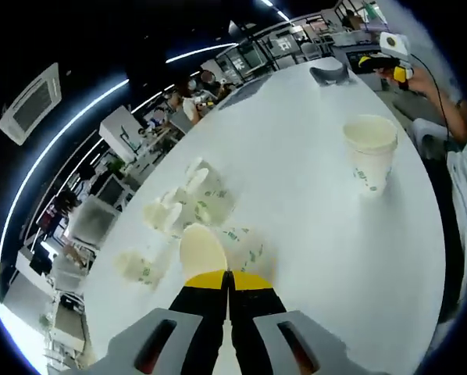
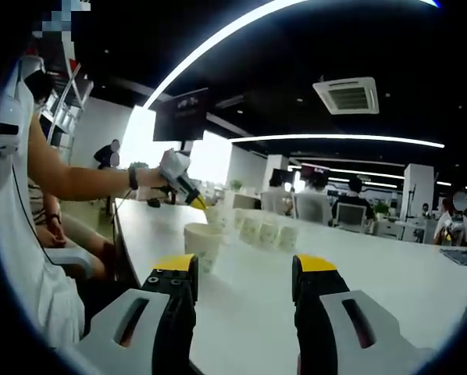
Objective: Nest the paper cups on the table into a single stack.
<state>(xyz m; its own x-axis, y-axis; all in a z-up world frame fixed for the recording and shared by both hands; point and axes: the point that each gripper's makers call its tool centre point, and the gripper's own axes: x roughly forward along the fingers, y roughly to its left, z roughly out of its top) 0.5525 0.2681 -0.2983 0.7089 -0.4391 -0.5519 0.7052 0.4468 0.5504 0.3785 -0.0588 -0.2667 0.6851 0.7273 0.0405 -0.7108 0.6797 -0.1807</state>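
The table point(image 1: 311, 195) is plain white. Every paper cup is cream-white with small green printed markings: the upright stack point(image 1: 371, 152) and the one lying on its side point(image 1: 218, 248) between the jaws. The left gripper point(image 1: 229, 280) is black with yellow tips on a grey body; the right gripper point(image 2: 245, 273) is coloured alike.

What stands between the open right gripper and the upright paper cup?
Nothing visible. In the right gripper view, only bare white table lies between the right gripper and the upright cup, which sits just beyond its left finger.
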